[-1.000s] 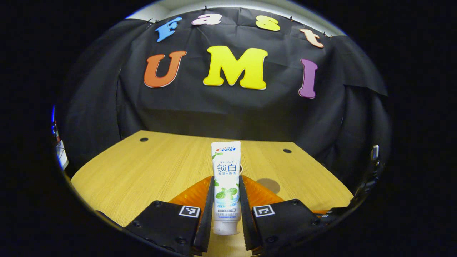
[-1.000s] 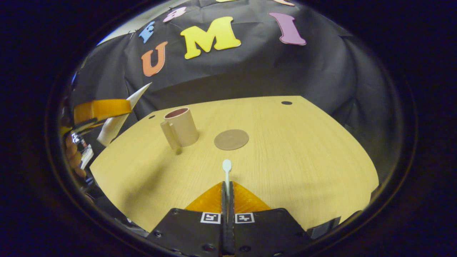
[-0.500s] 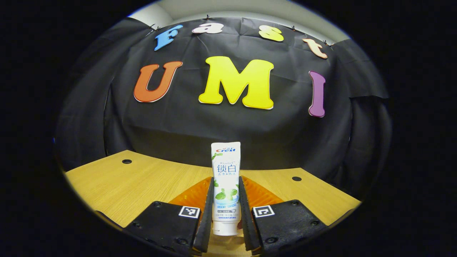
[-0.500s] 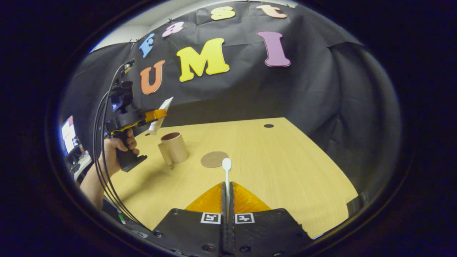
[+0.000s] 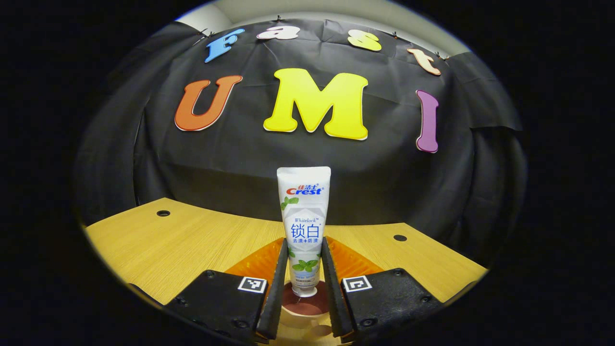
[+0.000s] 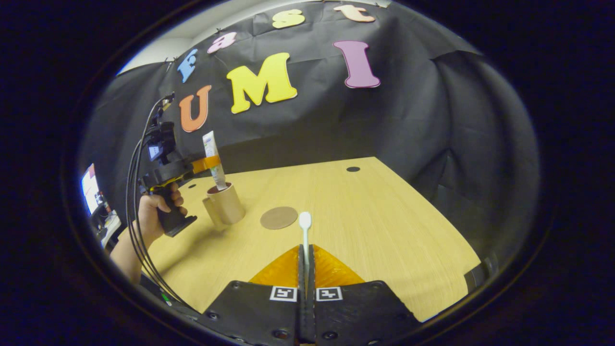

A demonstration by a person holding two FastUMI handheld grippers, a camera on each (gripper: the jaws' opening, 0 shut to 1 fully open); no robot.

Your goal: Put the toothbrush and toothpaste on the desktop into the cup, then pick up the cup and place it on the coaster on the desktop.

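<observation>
1. The place is a recording booth rather than a home: black cloth (image 5: pixel 307 158) hangs as a backdrop across the upper frame.
2. A bare wooden desktop (image 6: pixel 365 211) with cable holes (image 6: pixel 353 169) fills the lower frame.
3. A lit screen (image 6: pixel 89 185) glows at far left.

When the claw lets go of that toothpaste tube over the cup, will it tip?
Probably it leans rather than falls: the tube stands cap-down over the cup and is much taller than it. Its flat, soft body may flex. The cup looks light, so it might shift.
</observation>
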